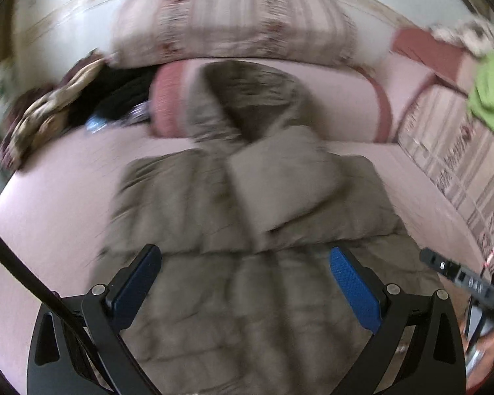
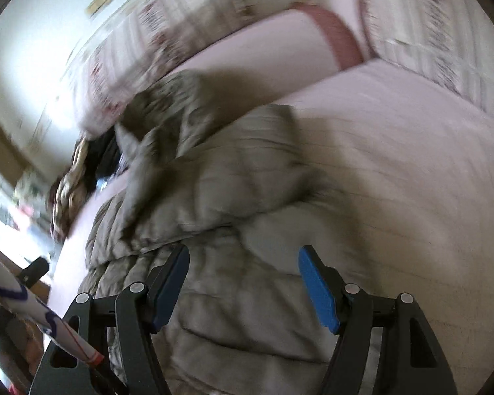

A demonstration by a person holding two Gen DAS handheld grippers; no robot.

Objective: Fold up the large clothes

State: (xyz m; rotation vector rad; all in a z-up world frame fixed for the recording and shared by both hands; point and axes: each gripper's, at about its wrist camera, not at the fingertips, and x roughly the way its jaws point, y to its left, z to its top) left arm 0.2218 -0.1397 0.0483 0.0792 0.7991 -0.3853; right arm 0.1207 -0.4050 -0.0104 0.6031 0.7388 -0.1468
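Both my views are smeared with blur. On the pink bed (image 1: 49,204) I see a heap of patterned and dark clothes (image 1: 66,105) at the far left, a striped pillow (image 1: 233,16) along the headboard side, and a rose-coloured bolster (image 1: 168,98) just behind the coat's hood. A green garment (image 1: 492,95) hangs at the right edge, well apart from the work, and a black cable (image 1: 19,263) crosses the lower left of my left view. Nothing lies between the fingers and the fabric.

The grey quilted coat (image 1: 247,230) lies flat on the bed, one sleeve folded across its chest. My left hand-held gripper (image 1: 243,279) is spread wide above the coat's lower part, gripping nothing. My right hand-held gripper (image 2: 243,283) is also spread wide over the coat (image 2: 220,197) near its right edge, bare bed (image 2: 411,181) just beside it
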